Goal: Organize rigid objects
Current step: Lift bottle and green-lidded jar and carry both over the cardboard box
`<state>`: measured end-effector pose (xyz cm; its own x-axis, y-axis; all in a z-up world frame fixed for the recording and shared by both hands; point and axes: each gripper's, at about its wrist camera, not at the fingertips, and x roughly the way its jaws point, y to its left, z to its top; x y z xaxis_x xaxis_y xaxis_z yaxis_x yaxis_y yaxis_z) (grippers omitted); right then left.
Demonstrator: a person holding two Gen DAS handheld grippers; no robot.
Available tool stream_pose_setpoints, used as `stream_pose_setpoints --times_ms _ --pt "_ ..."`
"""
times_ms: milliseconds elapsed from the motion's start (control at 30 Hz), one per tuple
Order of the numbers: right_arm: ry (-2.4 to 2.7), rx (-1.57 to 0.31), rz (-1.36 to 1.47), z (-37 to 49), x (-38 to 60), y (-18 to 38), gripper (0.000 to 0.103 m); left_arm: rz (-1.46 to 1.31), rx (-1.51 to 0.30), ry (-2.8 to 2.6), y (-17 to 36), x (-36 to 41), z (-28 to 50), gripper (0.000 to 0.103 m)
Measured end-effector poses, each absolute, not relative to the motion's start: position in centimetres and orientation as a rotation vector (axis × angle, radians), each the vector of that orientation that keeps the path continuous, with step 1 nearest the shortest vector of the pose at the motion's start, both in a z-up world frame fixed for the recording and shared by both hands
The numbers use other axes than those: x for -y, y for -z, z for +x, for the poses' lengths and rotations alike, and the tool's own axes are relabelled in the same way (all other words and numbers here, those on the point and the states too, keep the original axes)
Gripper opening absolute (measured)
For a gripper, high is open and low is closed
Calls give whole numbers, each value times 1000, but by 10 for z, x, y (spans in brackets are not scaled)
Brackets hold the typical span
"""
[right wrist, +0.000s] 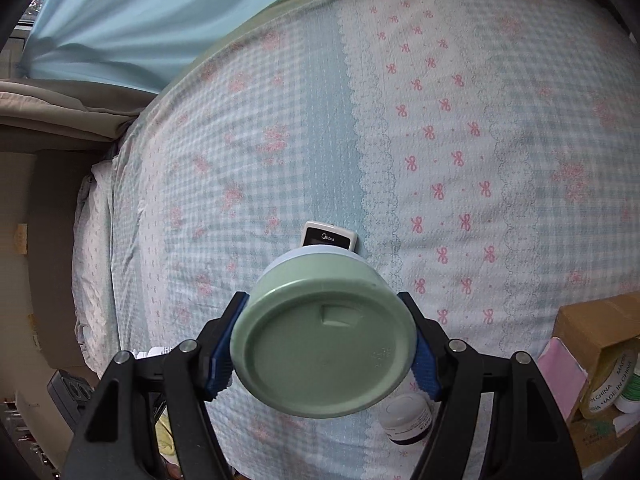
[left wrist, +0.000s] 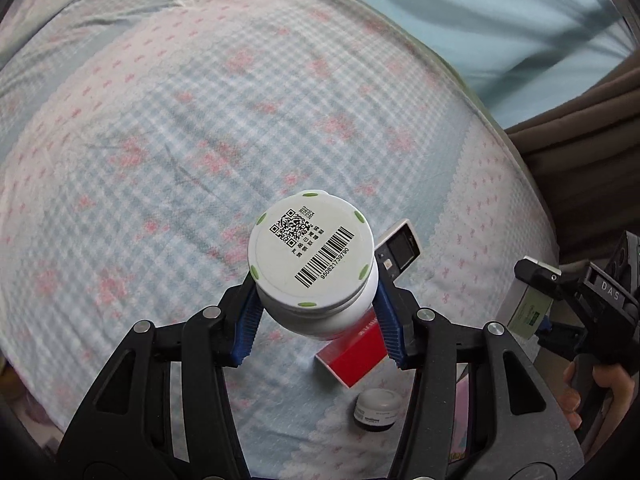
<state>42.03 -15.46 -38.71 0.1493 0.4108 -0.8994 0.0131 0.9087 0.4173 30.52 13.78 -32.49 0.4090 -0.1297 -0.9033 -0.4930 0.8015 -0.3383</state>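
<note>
My left gripper is shut on a white jar with a barcode and QR code on its flat end, held above the bed. Under it lie a red box, a white remote control and a small dark jar with a white lid. My right gripper is shut on a pale green round container, held above the bed. The remote control shows just beyond it, and the small dark jar lies below right. The right gripper with its container also shows in the left wrist view.
The bed is covered with a blue checked sheet with pink bows. A cardboard box with tape rolls and a pink item stands at the lower right. Blue curtains hang beyond the bed, and a gap with floor clutter runs along the bed's left side.
</note>
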Motion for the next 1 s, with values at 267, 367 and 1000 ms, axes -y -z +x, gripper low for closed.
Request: stream_pose_setpoints --times_ms 267,367,1000 --pt "-313 -1286 424 377 218 306 68 -423 -1098 -30 243 -71 304 47" --pt "-322 -1259 449 356 254 282 68 -379 -1089 45 222 -37 303 47" --pt "-64 -1165 416 243 503 251 68 -158 -1150 451 206 245 269 47"
